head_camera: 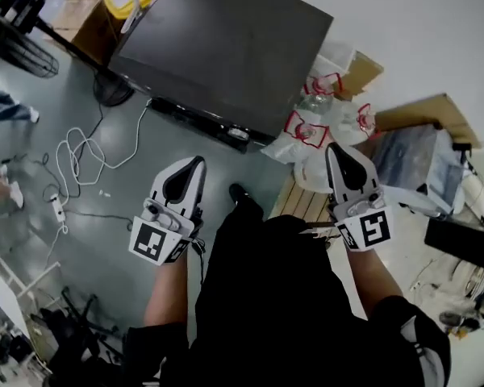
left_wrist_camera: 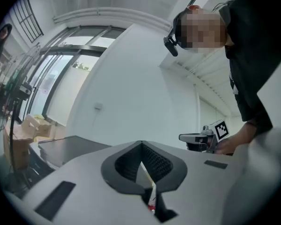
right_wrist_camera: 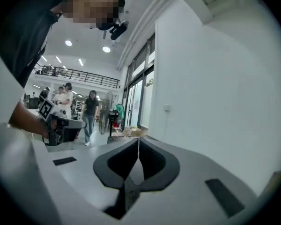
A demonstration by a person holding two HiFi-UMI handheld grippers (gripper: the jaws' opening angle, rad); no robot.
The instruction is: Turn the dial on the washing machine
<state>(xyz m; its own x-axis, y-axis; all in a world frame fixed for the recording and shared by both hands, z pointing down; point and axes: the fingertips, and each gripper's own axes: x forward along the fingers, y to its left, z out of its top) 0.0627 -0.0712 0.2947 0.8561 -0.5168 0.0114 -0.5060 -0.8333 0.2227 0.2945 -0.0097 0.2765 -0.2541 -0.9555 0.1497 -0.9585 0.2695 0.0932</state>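
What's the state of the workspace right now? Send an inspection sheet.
Surface: grey floor, wooden pallet ahead on the right.
Job's things: washing machine ahead, dark top; dial on its front strip, untouched.
Clutter: plastic bags with red handles and a cardboard box beside the machine.
Grippers: left gripper and right gripper both shut, empty, short of the machine.
Cables: white cable and power strip on the floor at left.
Surroundings: fan at left, white wall behind; people far off.

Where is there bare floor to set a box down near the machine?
Bare floor lies between the white cable and the left hand-held gripper, in front of the machine. Its dark top is bare too. Crowded: plastic bags and cardboard at its right.
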